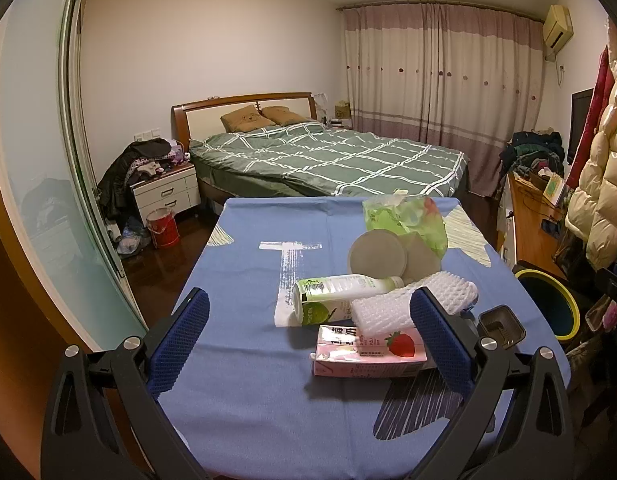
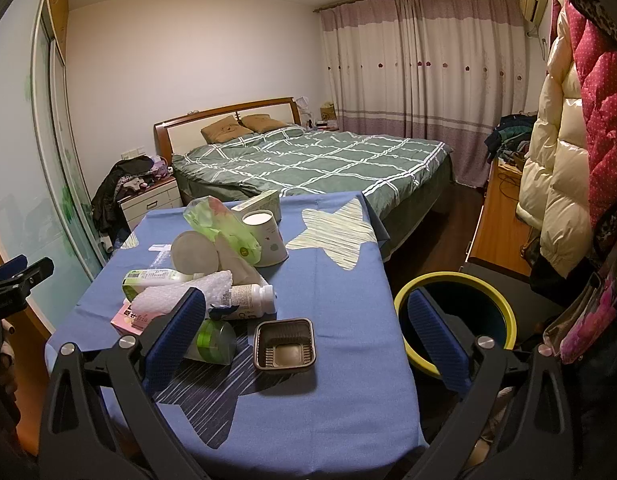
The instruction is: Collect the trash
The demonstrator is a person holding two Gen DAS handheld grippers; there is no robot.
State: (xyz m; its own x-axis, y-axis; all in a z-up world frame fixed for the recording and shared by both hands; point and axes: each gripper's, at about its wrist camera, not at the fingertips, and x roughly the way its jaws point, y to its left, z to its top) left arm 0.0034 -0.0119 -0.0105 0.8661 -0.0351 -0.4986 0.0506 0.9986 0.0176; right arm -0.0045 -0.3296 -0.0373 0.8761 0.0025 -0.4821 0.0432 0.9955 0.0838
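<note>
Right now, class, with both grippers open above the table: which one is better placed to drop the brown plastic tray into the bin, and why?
The right gripper, probably. The brown plastic tray lies between its open fingers, and the yellow-rimmed bin stands just beyond its right finger. The left gripper faces the strawberry milk carton instead, farther from the bin.

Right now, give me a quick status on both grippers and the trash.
Left gripper and right gripper open, empty. Trash piled on blue tablecloth; pink strawberry carton nearest left. Yellow-rimmed bin beside table, unobstructed.

Dim warm light — warped, vignetted edges
</note>
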